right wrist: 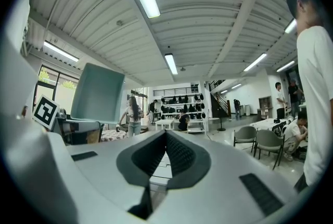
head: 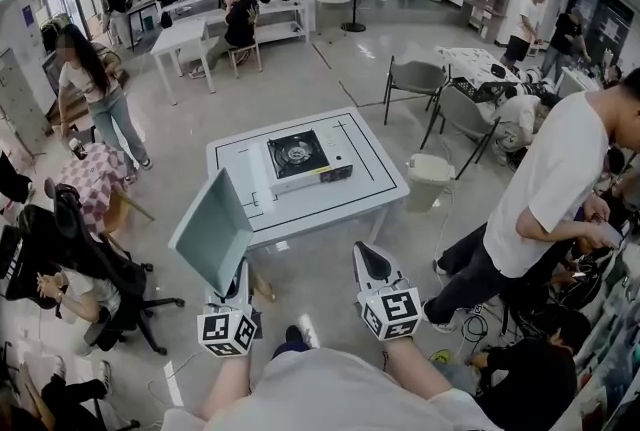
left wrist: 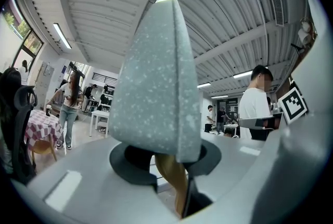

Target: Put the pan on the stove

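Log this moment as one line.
left gripper: shut on pan | right gripper: shut, empty | pan: held short of table | stove: on table, bare

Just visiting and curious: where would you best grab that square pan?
By the wooden handle, coming from its free end, as the left gripper does. The handle is narrow enough for the jaws; the pan, square and held up on edge, looks too broad.

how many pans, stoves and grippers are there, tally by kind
pan: 1
stove: 1
grippers: 2 (left gripper, right gripper)
total: 4
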Available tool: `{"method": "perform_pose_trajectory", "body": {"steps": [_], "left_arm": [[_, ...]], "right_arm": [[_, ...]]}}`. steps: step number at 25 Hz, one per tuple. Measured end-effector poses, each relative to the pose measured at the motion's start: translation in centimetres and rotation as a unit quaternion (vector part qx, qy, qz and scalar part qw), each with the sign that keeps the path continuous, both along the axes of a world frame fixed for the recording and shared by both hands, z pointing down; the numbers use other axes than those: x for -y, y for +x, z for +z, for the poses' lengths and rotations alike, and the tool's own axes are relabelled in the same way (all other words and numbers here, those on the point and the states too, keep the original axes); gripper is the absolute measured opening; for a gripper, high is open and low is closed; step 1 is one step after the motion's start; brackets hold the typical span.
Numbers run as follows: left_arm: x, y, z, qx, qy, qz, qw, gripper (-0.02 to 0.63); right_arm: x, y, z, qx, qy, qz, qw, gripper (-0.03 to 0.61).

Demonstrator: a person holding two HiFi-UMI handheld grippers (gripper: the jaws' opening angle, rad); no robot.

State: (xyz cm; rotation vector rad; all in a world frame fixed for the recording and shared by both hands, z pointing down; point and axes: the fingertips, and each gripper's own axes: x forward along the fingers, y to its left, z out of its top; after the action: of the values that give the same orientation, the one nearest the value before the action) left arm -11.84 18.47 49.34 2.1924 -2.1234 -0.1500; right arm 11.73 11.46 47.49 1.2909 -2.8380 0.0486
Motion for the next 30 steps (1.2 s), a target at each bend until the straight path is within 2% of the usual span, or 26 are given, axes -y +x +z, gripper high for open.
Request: {"method": "perform_pose_trajectory", "body": {"steps": [6,11,23,30], "left_arm": [[3.4,-1.0,0.5,-0.002,0.001,0.002,1.0000,0.121],[8.6,-2.9,1.4,-0.004,0.001,0.012,0.9999,0.120],[25.3,-12.1,1.1,0.003,0.016,0.062,0.9979,0.120],[32.2,-16.4,1.6,0.001,0.021,0.082,0.9964,0.120]], "right_arm": [[3.3,-0.9,0.6,-0.004,-0.002,0.001,1.000,0.008],[8.1,-3.1,1.5,-0.009,0.000,-0.001,1.000,0.008],[23.4,-12.2,0.9,-0.024,0.016,0.033,0.999,0.008],[29.4,-16.7,1.0,-0.032,0.017,0.048,0.998,0.008]]}}
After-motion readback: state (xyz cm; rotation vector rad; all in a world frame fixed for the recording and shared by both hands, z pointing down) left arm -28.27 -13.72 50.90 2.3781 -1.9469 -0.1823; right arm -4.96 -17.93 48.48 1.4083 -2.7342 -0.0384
